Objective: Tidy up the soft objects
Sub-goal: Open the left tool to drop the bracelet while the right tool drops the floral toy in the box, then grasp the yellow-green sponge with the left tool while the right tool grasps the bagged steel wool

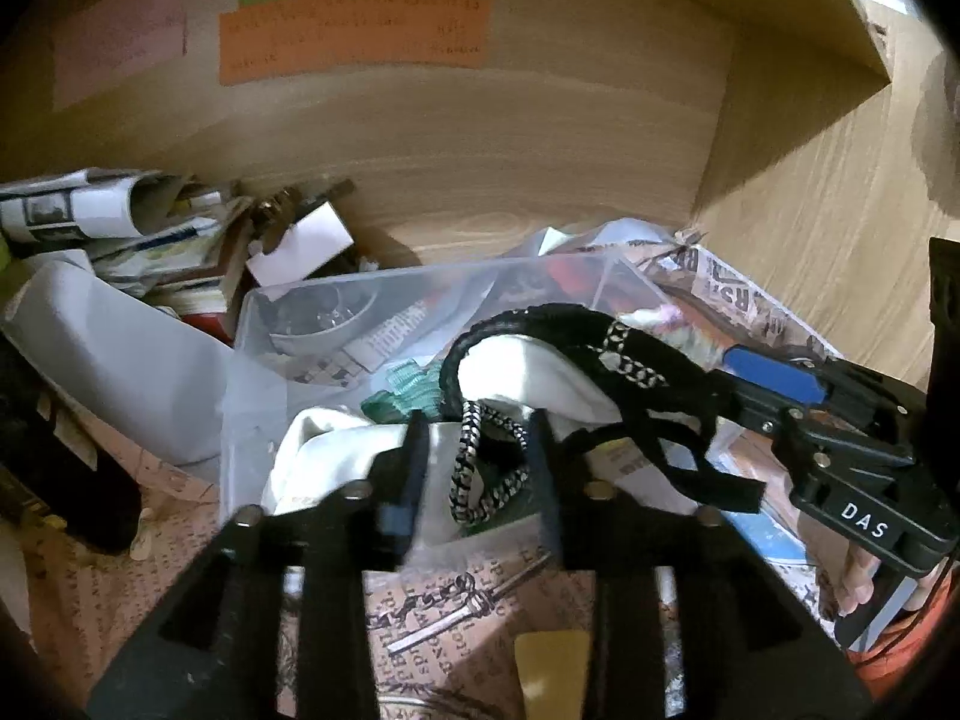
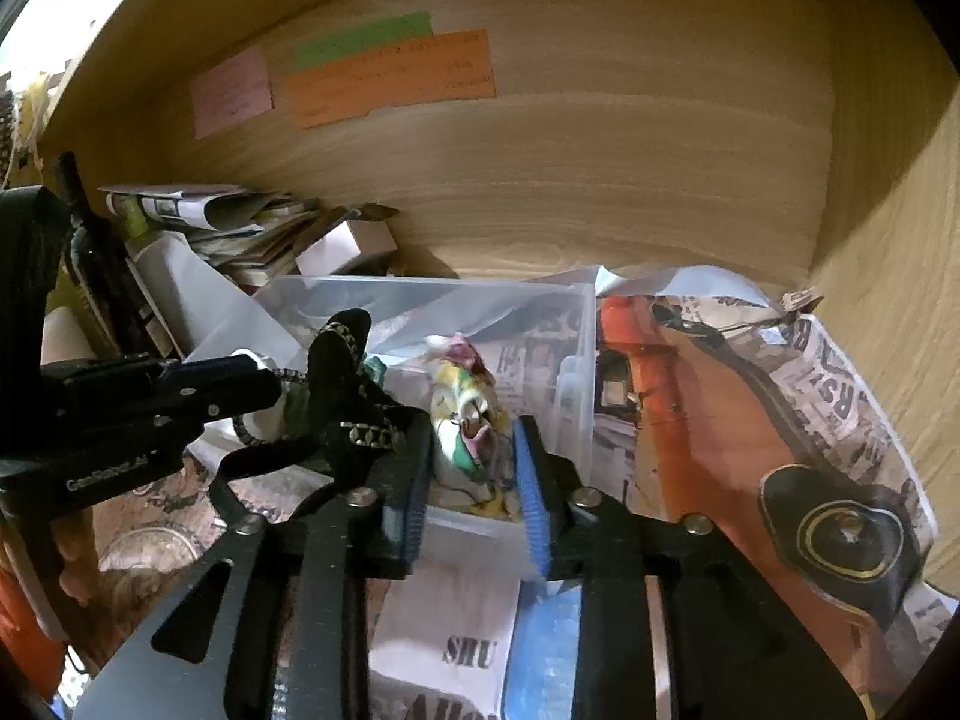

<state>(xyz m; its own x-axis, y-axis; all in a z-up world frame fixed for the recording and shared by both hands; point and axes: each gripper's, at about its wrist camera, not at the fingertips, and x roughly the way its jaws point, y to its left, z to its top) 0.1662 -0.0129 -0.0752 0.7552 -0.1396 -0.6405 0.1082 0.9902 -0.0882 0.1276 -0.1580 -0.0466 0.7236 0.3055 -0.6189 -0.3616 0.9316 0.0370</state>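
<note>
Black strap item: a soft black strap (image 1: 576,324) with black-and-white braided cord (image 1: 480,468) hangs over the clear plastic bin (image 1: 252,360), draped on a white cloth (image 1: 528,372); it looks like a bag or a harness, but I cannot tell which.
Right hand-held gripper (image 1: 729,381): in the left wrist view it comes in from the right, with its blue-padded fingers at the black strap; they look closed on it, but the grip point is partly hidden.
Left hand-held gripper (image 1: 474,450): the jaws are apart, with the braided cord in the gap between them, and they do not press on it.
Colourful cloth: a small crumpled multicoloured cloth (image 2: 468,420) lies in the bin; in the right wrist view it shows between the two fingers.
Green cloth: a bit of teal fabric (image 1: 408,396) shows beside the white cloth.
Bin surroundings: the bin stands on a worktop covered with printed paper (image 1: 456,606), inside a wooden alcove (image 1: 480,180).
Left of bin: a pile of papers and booklets (image 1: 120,222).
Back wall: pink, green and orange notes (image 1: 354,36).
</note>
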